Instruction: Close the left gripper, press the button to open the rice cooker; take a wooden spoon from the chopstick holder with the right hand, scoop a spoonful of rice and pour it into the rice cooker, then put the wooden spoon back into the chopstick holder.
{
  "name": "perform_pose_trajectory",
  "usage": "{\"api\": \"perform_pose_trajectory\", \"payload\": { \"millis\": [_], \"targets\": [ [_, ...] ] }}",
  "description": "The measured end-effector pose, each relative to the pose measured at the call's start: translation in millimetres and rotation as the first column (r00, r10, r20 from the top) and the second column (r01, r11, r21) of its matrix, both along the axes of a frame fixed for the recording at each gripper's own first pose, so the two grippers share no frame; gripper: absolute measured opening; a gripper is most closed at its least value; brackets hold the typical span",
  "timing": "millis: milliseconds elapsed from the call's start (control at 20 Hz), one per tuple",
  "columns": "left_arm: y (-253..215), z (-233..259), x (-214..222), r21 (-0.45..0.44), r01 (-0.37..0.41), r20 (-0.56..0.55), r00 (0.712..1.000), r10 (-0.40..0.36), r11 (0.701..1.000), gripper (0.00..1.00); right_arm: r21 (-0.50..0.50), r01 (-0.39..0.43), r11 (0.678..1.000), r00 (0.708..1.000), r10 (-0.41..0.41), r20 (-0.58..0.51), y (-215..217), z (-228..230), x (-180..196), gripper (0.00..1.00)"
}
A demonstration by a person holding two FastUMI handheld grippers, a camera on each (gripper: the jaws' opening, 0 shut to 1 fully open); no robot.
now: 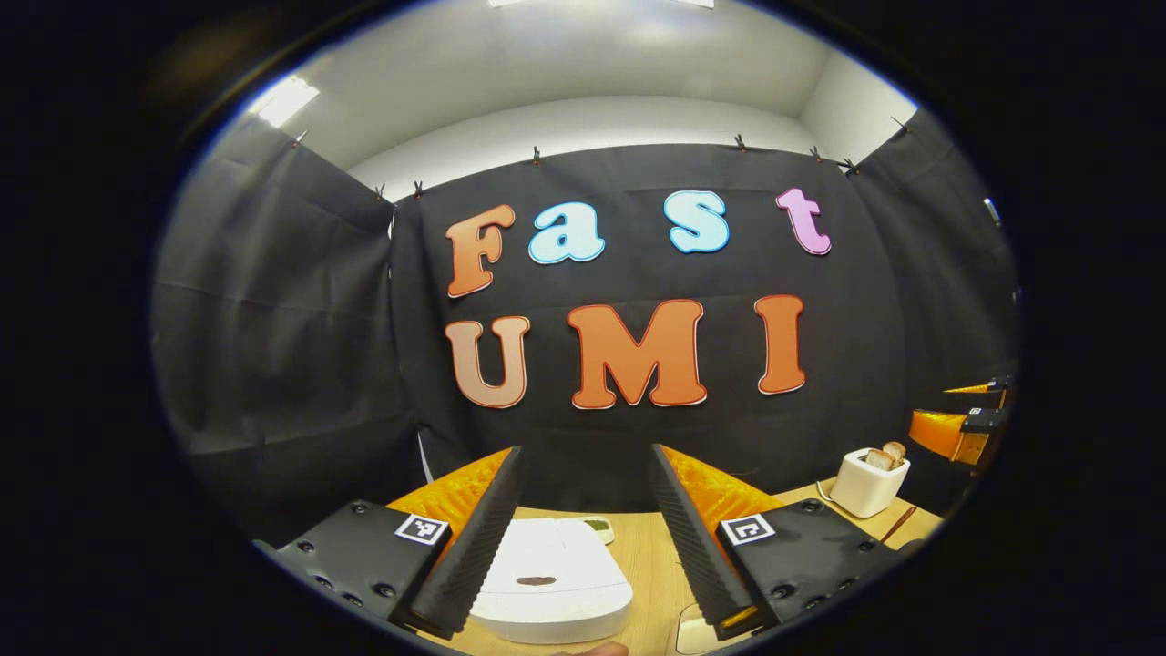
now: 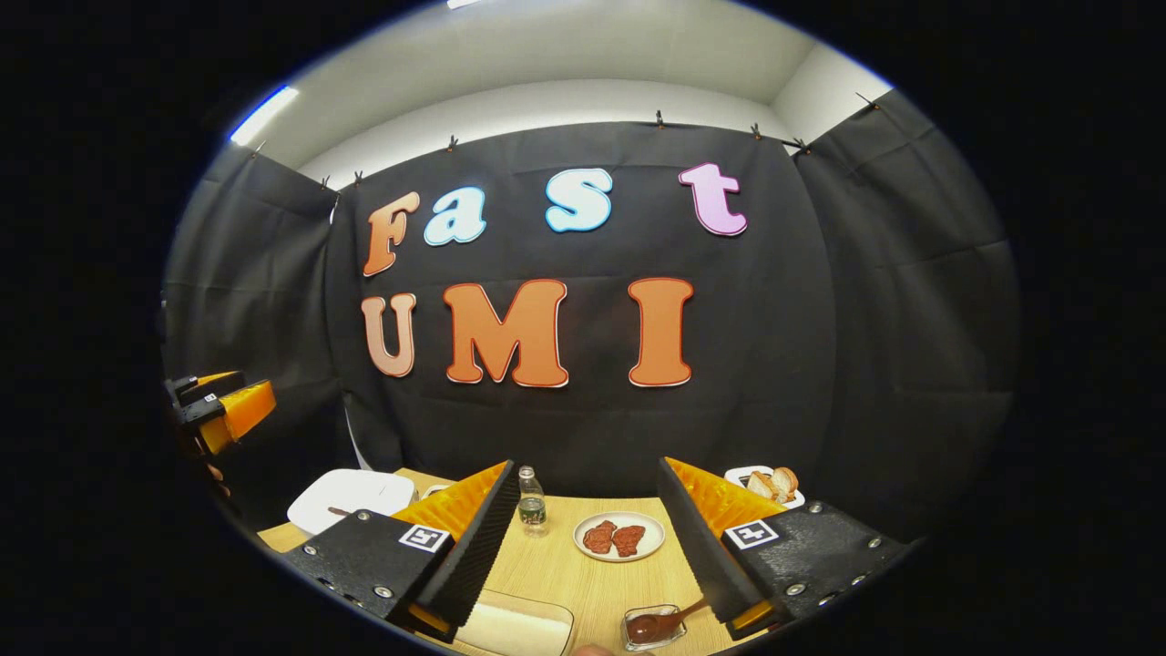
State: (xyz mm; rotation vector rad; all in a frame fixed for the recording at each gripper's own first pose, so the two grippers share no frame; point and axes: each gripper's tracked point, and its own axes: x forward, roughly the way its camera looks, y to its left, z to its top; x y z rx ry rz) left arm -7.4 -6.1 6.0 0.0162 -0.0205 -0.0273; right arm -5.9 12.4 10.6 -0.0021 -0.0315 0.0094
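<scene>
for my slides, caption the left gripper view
Open left gripper above the closed white rice cooker on the wooden table.

On the light wooden table (image 2: 583, 574), the small clear bottle (image 2: 531, 503) stands just left of the round white plate (image 2: 619, 538); the white closed-lid rice cooker (image 2: 351, 497) sits farther left.

Left gripper (image 1: 583, 538) and right gripper (image 2: 583, 547): each has two wedge-shaped fingers with ribbed inner faces, mounted on black, screw-fastened plates bearing small square black-and-white markers.
</scene>
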Motion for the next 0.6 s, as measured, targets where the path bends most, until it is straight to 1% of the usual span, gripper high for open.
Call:
{"api": "perform_pose_trajectory", "payload": {
  "millis": [200, 250, 300, 450, 600],
  "targets": [
    [3, 9, 0, -0.004, 0.003, 0.007, 1.000, -0.003, 1.000, 0.93, 0.011, 0.021, 1.000, 1.000, -0.021, 0.019, -6, 6, 1, 0.94],
    [3, 11, 0, -0.004, 0.006, 0.010, 1.000, -0.006, 1.000, 0.93, 0.011, 0.024, 1.000, 0.999, -0.024, 0.021, -7, 6, 0, 0.98],
    [2, 12, 1, -0.004, 0.009, 0.012, 1.000, -0.009, 1.000, 0.94, 0.011, 0.028, 1.000, 0.999, -0.028, 0.024, -8, 7, 0, 0.94],
    [-1, 11, 3, -0.006, 0.020, 0.004, 1.000, -0.020, 1.000, 0.92, 0.005, 0.037, 0.999, 0.999, -0.037, 0.030, -10, 8, -1, 0.94],
    [4, 12, 5, -0.003, 0.014, -0.005, 1.000, -0.014, 1.000, 0.92, 0.003, 0.043, 0.999, 0.999, -0.043, 0.024, -12, 6, 0, 0.94]
  ]
}}
